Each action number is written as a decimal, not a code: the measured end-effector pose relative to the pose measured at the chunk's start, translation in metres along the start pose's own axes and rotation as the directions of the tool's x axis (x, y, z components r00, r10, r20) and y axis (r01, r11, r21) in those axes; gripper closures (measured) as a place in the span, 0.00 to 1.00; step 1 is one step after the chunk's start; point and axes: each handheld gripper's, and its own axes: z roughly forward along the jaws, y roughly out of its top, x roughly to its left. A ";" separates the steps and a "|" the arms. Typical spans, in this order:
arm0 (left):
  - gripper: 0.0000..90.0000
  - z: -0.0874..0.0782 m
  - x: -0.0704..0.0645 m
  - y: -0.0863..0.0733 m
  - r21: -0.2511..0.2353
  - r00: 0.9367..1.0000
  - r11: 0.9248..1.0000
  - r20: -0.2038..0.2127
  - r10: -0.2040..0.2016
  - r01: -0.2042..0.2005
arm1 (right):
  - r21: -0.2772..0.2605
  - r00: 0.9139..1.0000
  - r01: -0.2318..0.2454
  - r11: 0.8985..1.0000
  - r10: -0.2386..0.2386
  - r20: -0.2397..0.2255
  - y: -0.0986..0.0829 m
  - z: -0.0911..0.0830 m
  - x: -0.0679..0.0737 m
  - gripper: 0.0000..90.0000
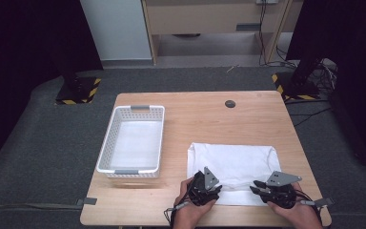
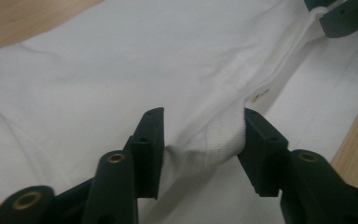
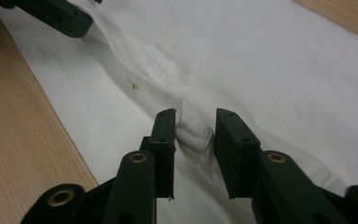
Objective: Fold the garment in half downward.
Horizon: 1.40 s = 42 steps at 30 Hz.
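High view: white folded cotton garment [image 1: 232, 164] lies on the light wooden desk [image 1: 205, 119], right of a white plastic slotted basket [image 1: 132, 139].

Left gripper view: left gripper [image 2: 200, 135], jaws pinching a fabric ridge.

Right gripper view: right gripper [image 3: 195, 133], jaws likewise gathering cloth. Step: gripping the near edge; next, an even lift for folding.

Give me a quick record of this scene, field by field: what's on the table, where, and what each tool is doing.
Garment: white cloth spread flat, near right of table
Basket: white basket, left side, apart from cloth
Left tool: jaws around a bunched fold at cloth's near edge
Right tool: jaws around a bunched fold of the same edge
Lift: cloth lies on table
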 end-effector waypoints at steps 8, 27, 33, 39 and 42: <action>0.76 0.000 -0.002 -0.002 0.006 1.000 1.000 0.019 -0.017 0.017 | 0.033 0.994 0.108 0.994 -0.108 0.005 0.003 0.009 0.009 0.74; 0.59 -0.021 -0.013 0.000 -0.019 0.997 0.998 0.065 -0.050 0.051 | -0.034 0.998 0.027 0.999 -0.029 -0.054 0.004 -0.021 0.015 0.67; 0.44 -0.028 -0.005 0.007 -0.071 0.994 0.992 0.039 -0.098 0.101 | -0.031 0.994 -0.100 0.994 0.102 0.033 0.004 -0.014 0.005 0.52; 0.35 -0.009 0.004 -0.003 0.004 0.993 0.993 -0.026 -0.117 0.117 | 0.066 0.993 -0.090 0.994 0.085 0.083 -0.011 0.001 0.006 0.45; 0.33 -0.006 0.006 -0.007 0.025 0.993 0.994 -0.052 -0.104 0.105 | 0.064 0.993 -0.079 0.995 0.073 0.090 -0.014 0.000 0.007 0.44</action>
